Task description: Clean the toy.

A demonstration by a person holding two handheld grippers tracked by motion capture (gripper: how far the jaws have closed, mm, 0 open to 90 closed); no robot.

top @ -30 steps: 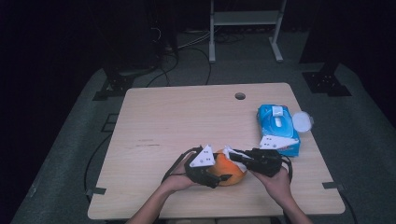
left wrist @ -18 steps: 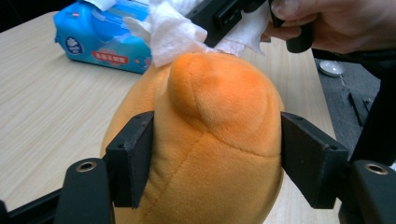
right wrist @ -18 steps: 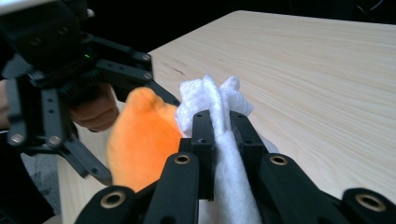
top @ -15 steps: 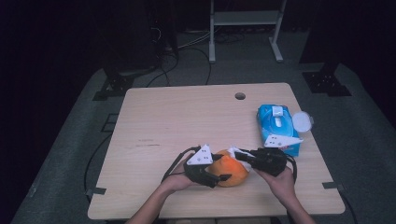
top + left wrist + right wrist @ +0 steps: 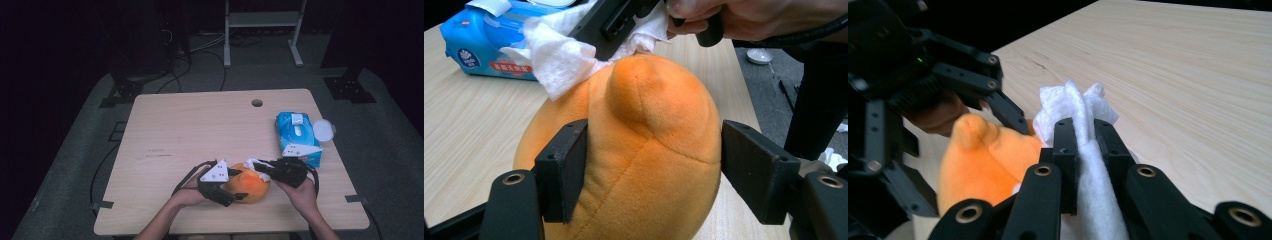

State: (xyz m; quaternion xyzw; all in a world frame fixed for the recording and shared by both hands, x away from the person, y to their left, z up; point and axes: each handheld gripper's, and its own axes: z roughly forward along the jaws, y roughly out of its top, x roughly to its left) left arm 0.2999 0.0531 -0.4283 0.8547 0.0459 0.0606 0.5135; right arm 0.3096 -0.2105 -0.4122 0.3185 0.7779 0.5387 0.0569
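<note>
An orange plush toy point(image 5: 252, 187) lies near the table's front edge. My left gripper point(image 5: 239, 184) grips it from the left. In the left gripper view the toy point(image 5: 644, 150) sits between the two black jaws, and the left pad point(image 5: 566, 165) presses into it. Those jaws have just been opening a little, with the toy still between them. My right gripper point(image 5: 261, 169) is shut on a crumpled white wipe point(image 5: 254, 166) and holds it against the top of the toy. In the right gripper view the wipe point(image 5: 1068, 102) sticks out past the pinched jaws, beside the toy point(image 5: 983, 160).
A blue pack of wipes point(image 5: 297, 135) lies at the table's right side, with a round white lid point(image 5: 324, 130) beside it. A cable hole point(image 5: 257, 103) sits near the far edge. A metal rack point(image 5: 262, 20) stands on the floor beyond the table.
My right gripper has shifted slightly to the right with the wipe on top of the toy. The left hand and the toy have stayed in place.
</note>
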